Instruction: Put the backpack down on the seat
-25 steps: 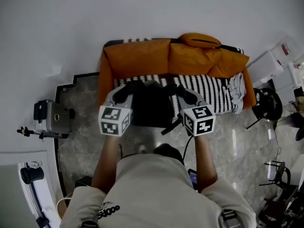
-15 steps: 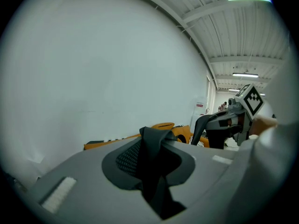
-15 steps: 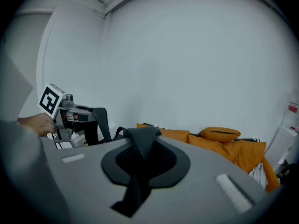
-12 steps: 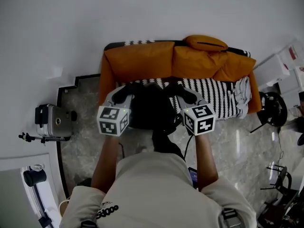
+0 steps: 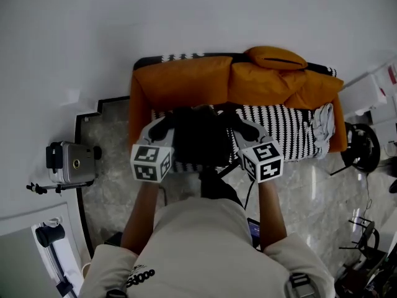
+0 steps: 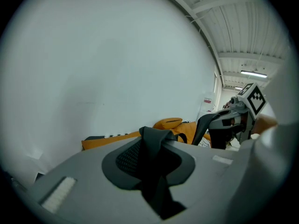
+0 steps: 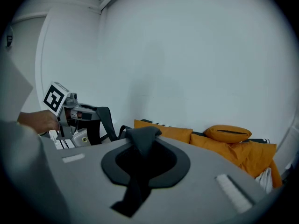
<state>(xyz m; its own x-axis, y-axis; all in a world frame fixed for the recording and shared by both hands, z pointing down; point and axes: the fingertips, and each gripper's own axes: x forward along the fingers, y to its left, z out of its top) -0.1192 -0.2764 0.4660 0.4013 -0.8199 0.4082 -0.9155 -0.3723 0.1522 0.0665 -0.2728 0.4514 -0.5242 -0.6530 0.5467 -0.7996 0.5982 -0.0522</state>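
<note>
Grippers side by side: left gripper (image 5: 162, 126) pinches one black backpack strap (image 6: 152, 146), right gripper (image 5: 243, 128) pinches a second strap (image 7: 141, 141). Black backpack (image 5: 198, 138) hangs between them over the striped seat (image 5: 279, 126) of an orange sofa (image 5: 186, 82); contact with the seat unclear.

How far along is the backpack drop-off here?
Done: the left gripper and right gripper each clamp a strap of the black backpack. In hand: it hangs over the orange sofa's striped seat; contact is unclear. Left: set it down and let go.

Black backpack (image 5: 200, 140) hangs above the black-and-white striped seat (image 5: 280, 126).
</note>
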